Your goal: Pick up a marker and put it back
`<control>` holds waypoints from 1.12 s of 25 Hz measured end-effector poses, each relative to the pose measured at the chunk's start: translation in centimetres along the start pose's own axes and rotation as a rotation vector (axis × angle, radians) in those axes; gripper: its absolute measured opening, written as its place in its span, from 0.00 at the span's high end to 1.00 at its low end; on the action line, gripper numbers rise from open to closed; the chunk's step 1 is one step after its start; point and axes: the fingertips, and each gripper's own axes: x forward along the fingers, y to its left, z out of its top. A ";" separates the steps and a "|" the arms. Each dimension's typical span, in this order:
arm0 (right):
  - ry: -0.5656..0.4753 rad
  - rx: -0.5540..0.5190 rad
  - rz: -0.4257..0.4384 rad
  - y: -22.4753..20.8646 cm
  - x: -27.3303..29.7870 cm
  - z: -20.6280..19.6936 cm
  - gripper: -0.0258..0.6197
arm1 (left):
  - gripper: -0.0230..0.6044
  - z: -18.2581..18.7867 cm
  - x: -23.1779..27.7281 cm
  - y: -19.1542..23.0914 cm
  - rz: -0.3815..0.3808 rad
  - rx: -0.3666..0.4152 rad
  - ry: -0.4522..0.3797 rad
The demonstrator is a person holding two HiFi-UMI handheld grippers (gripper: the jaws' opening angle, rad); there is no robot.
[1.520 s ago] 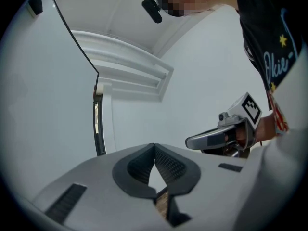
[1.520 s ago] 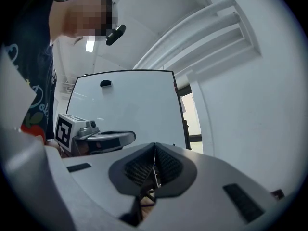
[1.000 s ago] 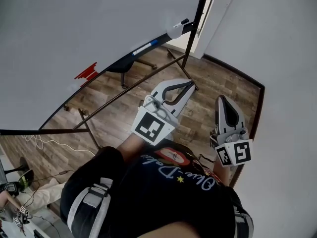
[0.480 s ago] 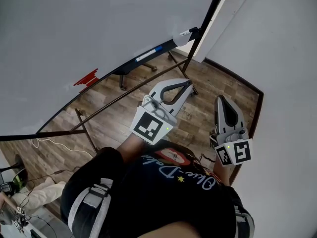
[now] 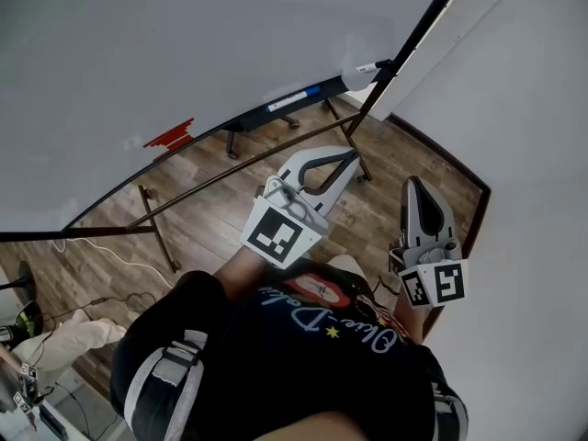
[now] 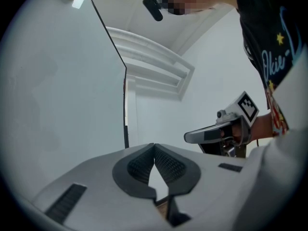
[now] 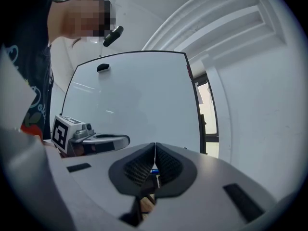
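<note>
The whiteboard (image 5: 184, 44) is the biggest thing in front of both sets of jaws. If you reach in too fast, the tips could bang into it. I think that could shake the board and roll the marker off. The black post (image 5: 418, 24) at the board's edge stands up past the tips of your left jaws. A swing out to that side could hit it.

Your left gripper (image 5: 347, 157) has its jaws shut tight, and there is nothing in them. Your right gripper (image 5: 411, 185) is shut and empty too. That is the main trouble. Shut jaws cannot take hold. They would only push the marker along or knock it to the floor. Open one pair before you get there.

The marker (image 5: 296, 99) is white with a blue band. It lies on the black ledge (image 5: 230, 122) at the bottom of the board. It is well ahead of your left jaws and far from both pairs. It looks thin and round, so a pinch near one end may let it tip or slip out.

Your shirt (image 5: 303, 356) has curly white writing and a yellow star, but I cannot read the words for sure. The cube (image 5: 276, 234) behind your left jaws shows a black and white square pattern, not letters. There are red marks (image 5: 168, 136) low on the board, and they spell nothing I can read. Any print on the marker is too small to read.
</note>
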 end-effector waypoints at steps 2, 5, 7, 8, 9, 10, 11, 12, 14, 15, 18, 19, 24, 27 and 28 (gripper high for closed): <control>0.001 0.009 0.011 0.0 0.4 -0.4 0.96 | 0.96 -0.4 -0.2 0.3 0.013 0.000 0.010; -0.001 0.014 0.035 -0.3 1.1 -0.7 0.96 | 0.96 -0.9 -0.3 0.8 0.045 0.001 0.024; -0.001 0.014 0.049 -0.7 1.5 -0.7 0.96 | 0.96 -1.1 -0.4 1.1 0.069 0.008 0.033; -0.001 0.014 0.056 -1.0 1.8 -0.7 0.96 | 0.96 -1.1 -0.4 1.2 0.082 0.011 0.039; -0.002 0.014 0.063 -1.4 2.1 -0.6 0.96 | 0.96 -1.2 -0.3 1.3 0.094 0.015 0.045; -0.002 0.013 0.074 -1.8 2.5 -0.5 0.96 | 0.96 -1.1 -0.2 1.5 0.109 0.018 0.050; -0.003 0.011 0.088 -2.1 2.9 -0.3 0.96 | 0.96 -1.1 0.0 1.8 0.126 0.021 0.053; -0.005 0.010 0.106 -2.4 3.4 -0.2 0.96 | 0.96 -1.0 0.2 2.1 0.146 0.022 0.054; -0.012 0.006 0.145 -3.0 4.5 0.0 0.96 | 0.96 -1.0 0.6 2.8 0.188 0.022 0.058; -0.016 0.006 0.162 -3.3 5.1 0.1 0.96 | 0.96 -1.1 0.8 3.1 0.205 0.026 0.063; -0.017 0.016 0.205 -4.6 6.7 -0.2 0.96 | 0.96 -1.2 1.7 4.0 0.256 0.049 0.076; -0.017 0.019 0.221 -5.1 7.2 -0.3 0.96 | 0.96 -1.3 2.0 4.4 0.274 0.053 0.081; -0.019 0.010 0.287 -7.4 9.9 -0.4 0.96 | 0.96 -1.3 4.0 5.7 0.342 0.085 0.104; -0.018 0.010 0.313 -9.0 11.5 -0.6 0.96 | 0.96 -1.5 5.4 6.5 0.374 0.092 0.116; -0.018 0.009 0.322 -9.5 12.0 -0.7 0.96 | 0.96 -1.6 5.8 6.8 0.389 0.093 0.119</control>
